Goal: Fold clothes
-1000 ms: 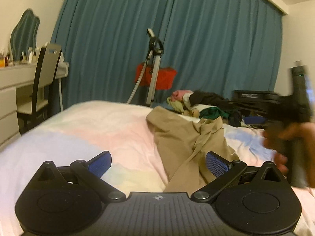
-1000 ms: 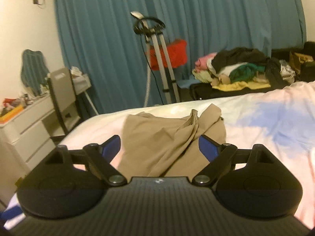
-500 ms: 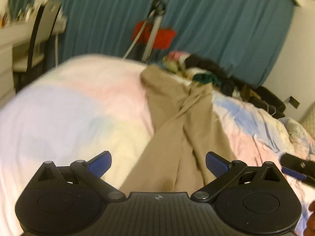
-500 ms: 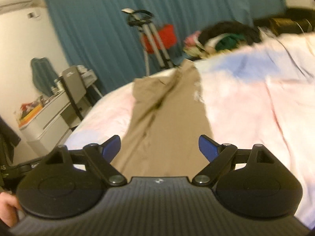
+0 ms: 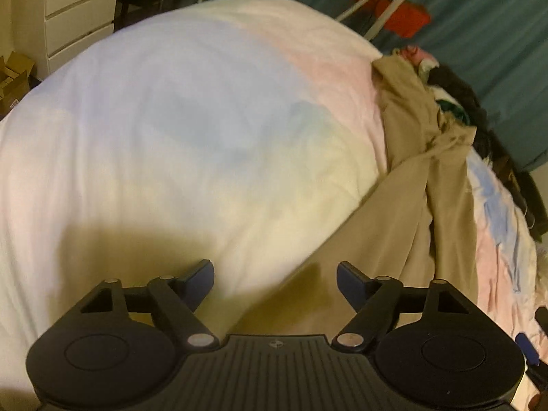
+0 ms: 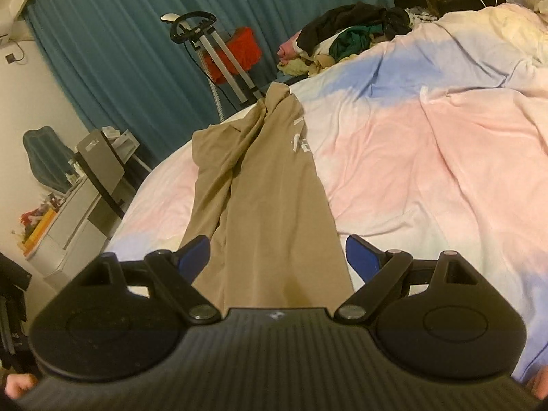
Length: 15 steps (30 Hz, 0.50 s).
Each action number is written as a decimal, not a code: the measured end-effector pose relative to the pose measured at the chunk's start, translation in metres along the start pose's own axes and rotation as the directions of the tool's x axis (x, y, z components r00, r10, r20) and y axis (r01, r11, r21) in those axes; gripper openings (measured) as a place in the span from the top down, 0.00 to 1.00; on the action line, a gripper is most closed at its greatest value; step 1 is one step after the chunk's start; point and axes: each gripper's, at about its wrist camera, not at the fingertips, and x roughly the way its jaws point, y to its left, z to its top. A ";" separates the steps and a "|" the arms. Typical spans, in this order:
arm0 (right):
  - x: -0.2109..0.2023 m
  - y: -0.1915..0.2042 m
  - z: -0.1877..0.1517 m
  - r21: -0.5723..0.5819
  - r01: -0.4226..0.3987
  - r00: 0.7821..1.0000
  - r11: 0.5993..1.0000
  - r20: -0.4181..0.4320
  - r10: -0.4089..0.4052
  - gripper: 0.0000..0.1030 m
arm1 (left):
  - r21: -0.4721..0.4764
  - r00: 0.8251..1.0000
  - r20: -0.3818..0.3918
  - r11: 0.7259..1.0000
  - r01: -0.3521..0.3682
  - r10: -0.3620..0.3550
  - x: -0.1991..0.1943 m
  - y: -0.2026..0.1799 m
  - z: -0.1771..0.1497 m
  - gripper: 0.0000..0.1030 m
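A tan garment (image 6: 260, 185) lies stretched out lengthwise on the pastel bed cover (image 6: 428, 157), its far end bunched up near the bed's edge. In the left wrist view the same tan garment (image 5: 421, 205) runs from lower centre to upper right. My left gripper (image 5: 275, 279) is open, hovering over the garment's near left edge where it meets the cover (image 5: 171, 120). My right gripper (image 6: 277, 251) is open too, straddling the near end of the garment with cloth between the blue pads (image 6: 193, 251) but not pinched.
A pile of mixed clothes (image 6: 346, 41) sits beyond the bed by the teal curtain (image 6: 137, 34). A metal stand (image 6: 219, 54) with a red object rises near the bed's far corner. White drawers (image 5: 68, 7), a chair (image 6: 99, 167) and a hand (image 6: 17, 385) are at left.
Both grippers have tilted down and dropped closer to the bed. The left one swung left over the bare cover; the right one came down over the garment's near end. Both stay open.
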 end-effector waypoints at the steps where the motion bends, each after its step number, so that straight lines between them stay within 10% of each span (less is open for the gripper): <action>1: 0.000 -0.001 0.000 0.002 0.002 1.000 1.000 -0.003 -0.002 0.15 | 0.007 1.000 -0.017 1.000 -0.003 0.003 0.000 -0.001 -0.001 0.29; 9: 0.001 -0.014 0.000 0.090 -0.026 0.999 0.996 -0.035 0.029 0.15 | 0.198 0.997 0.041 0.978 -0.065 0.058 -0.025 -0.028 -0.024 0.95; 15: -0.001 -0.017 0.003 0.109 -0.038 0.999 0.993 -0.029 0.042 0.15 | 0.378 0.982 0.172 0.915 -0.139 0.078 -0.057 -0.056 -0.047 0.97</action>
